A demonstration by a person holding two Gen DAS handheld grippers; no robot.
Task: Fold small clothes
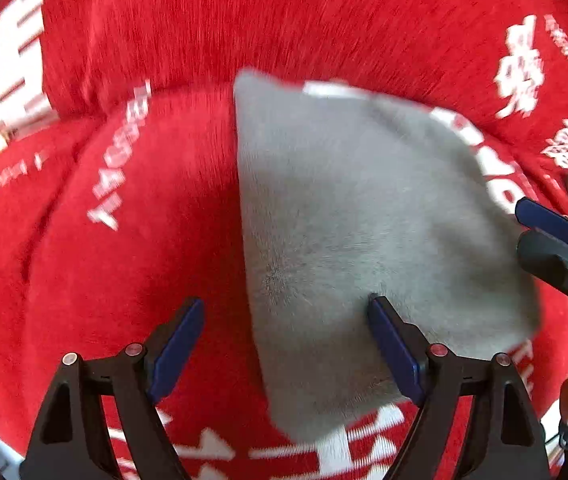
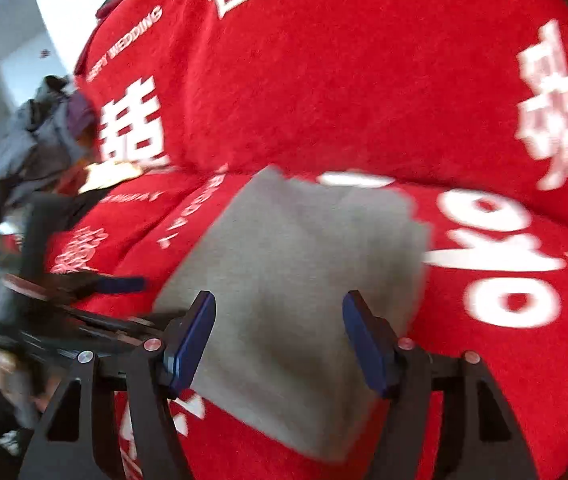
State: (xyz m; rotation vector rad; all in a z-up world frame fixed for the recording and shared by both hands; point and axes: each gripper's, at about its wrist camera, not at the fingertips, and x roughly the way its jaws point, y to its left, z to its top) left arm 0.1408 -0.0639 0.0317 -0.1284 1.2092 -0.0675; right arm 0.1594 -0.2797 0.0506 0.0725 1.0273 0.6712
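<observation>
A grey folded cloth (image 1: 348, 216) lies flat on a red sofa cover with white lettering (image 1: 164, 40). My left gripper (image 1: 286, 308) is open above the cloth's left edge, holding nothing. The right gripper shows at the right edge of the left wrist view (image 1: 540, 228). In the right wrist view the same grey cloth (image 2: 292, 264) lies between the open fingers of my right gripper (image 2: 278, 304), which hovers just above it and grips nothing. The left gripper (image 2: 96, 284) reaches in from the left there.
The red backrest (image 2: 364, 80) rises behind the seat cushion. A pile of grey and dark clothes (image 2: 32, 148) lies at the left end of the sofa, with a yellowish piece (image 2: 112, 172) beside it. A white wall (image 2: 12, 40) stands beyond.
</observation>
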